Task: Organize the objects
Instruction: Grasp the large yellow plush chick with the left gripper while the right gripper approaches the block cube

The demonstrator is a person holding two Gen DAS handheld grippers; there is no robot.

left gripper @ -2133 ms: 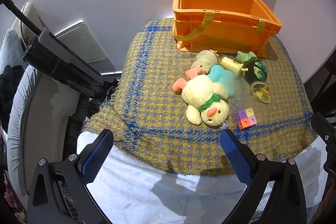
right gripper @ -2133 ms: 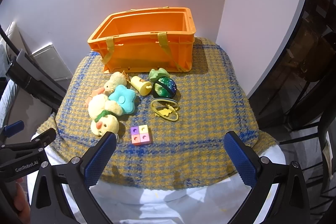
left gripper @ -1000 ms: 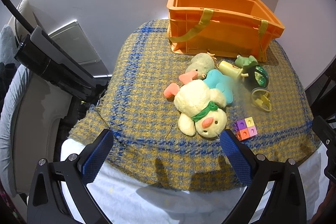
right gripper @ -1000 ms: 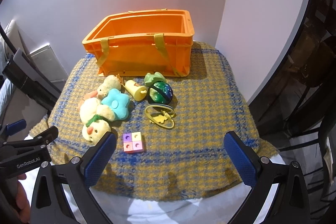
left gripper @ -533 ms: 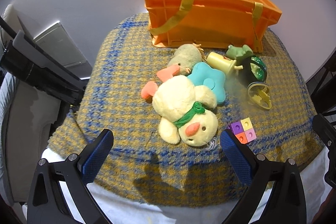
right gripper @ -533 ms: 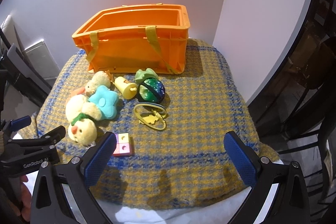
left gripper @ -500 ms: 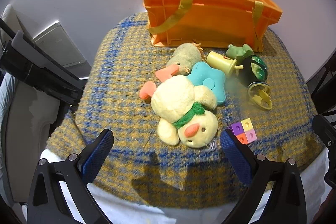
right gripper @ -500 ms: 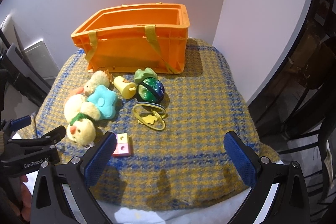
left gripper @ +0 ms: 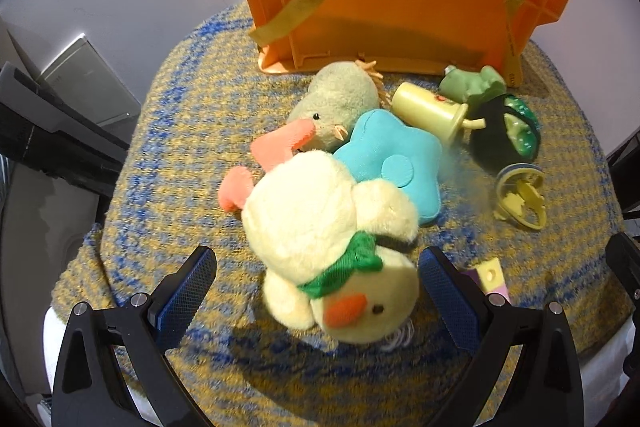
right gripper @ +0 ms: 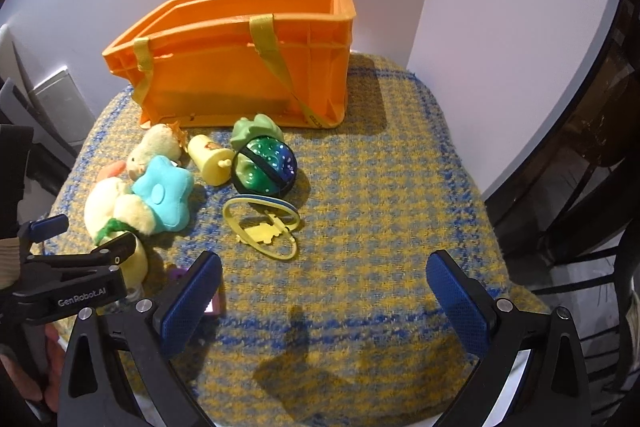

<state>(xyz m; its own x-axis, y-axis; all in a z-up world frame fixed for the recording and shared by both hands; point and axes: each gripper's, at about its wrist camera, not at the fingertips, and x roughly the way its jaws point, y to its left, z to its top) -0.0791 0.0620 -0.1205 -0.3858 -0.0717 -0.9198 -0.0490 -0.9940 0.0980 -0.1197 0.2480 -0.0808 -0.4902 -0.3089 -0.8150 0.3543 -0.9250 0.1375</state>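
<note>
Left wrist view: left gripper [left gripper: 316, 285] is hanging spread wide, blue textured pads either side of the fuzzy yellow duck plush [left gripper: 328, 239], not touching it. Duck is lying on the woven yellow-blue plaid cloth [left gripper: 172, 131], green ribbon at the neck, orange beak facing the camera. Soft teal star cushion [left gripper: 390, 159] is touching it behind; a second paler plush [left gripper: 336, 103] is sitting nearer the ribbed orange plastic crate [left gripper: 384, 11] with yellow webbing straps. Right wrist view: right gripper [right gripper: 324, 291] is also gaping, over bare cloth, well apart from the toys. "GenRobot.AI" is reading on the left tool body.
</note>
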